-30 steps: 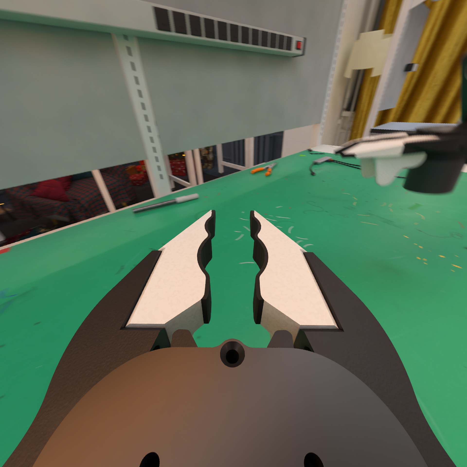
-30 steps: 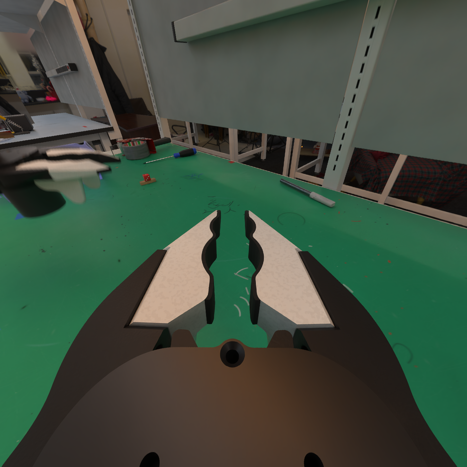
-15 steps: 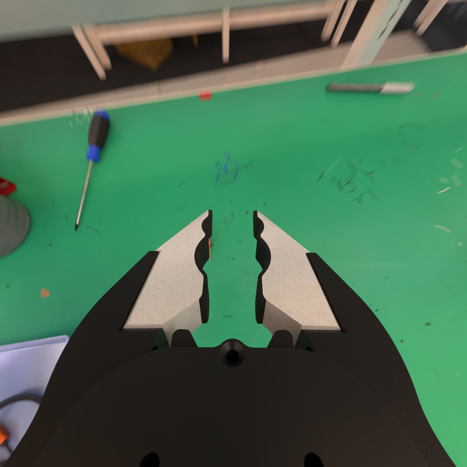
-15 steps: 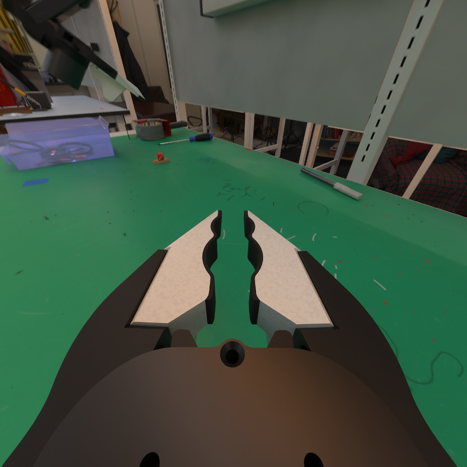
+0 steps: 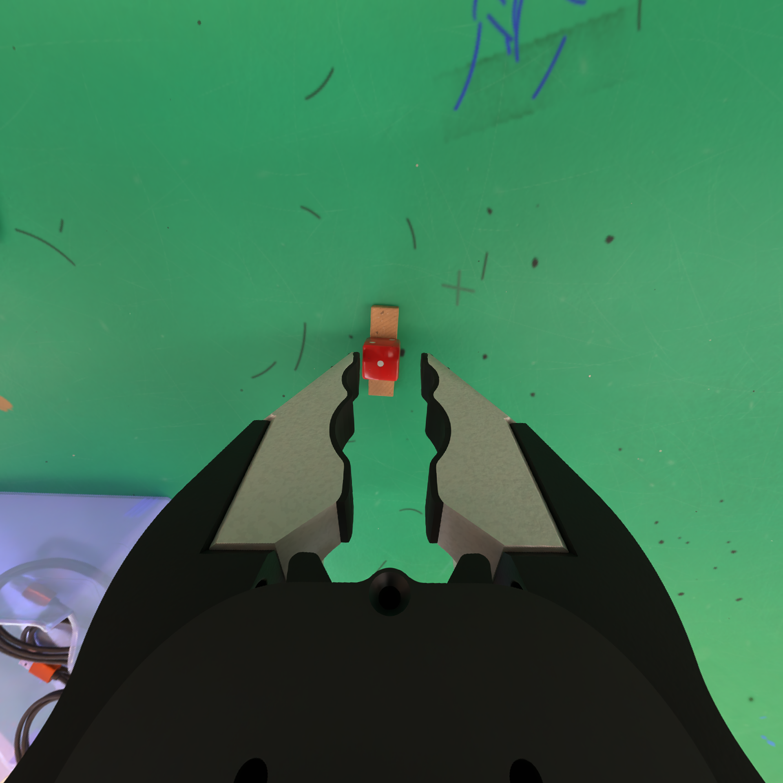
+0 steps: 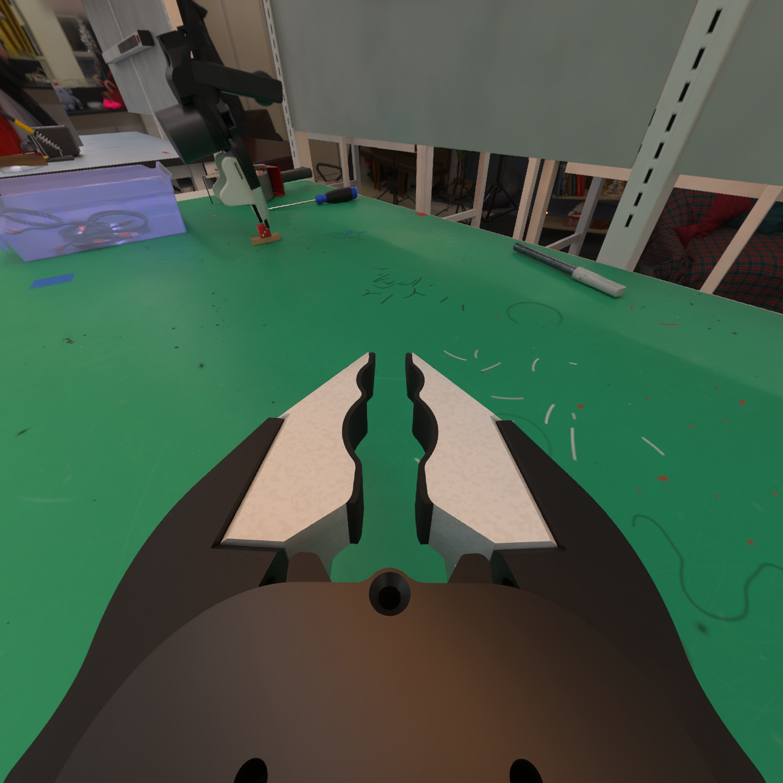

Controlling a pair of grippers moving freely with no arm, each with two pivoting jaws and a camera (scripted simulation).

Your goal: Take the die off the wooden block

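Observation:
A small red die [image 5: 380, 360] sits on a flat wooden block [image 5: 384, 322] on the green table. My left gripper [image 5: 389, 356] points straight down over them, open, with the die between its fingertips and close to the left one. In the right wrist view the die [image 6: 263, 231] and the block [image 6: 266, 240] show far off at the left, with the left gripper [image 6: 263, 221] just above the die. My right gripper [image 6: 390, 356] is open and empty, low over the table, far from the die.
A clear plastic box with cables [image 6: 84, 212] stands left of the block; its corner also shows in the left wrist view [image 5: 63, 551]. A blue-handled screwdriver [image 6: 334, 195], a tape roll and a grey marker [image 6: 570, 270] lie near the back edge.
My left gripper has swung from level to pointing down and dropped over the die, which now lies between its fingertips. My right gripper has shifted a little and stays open.

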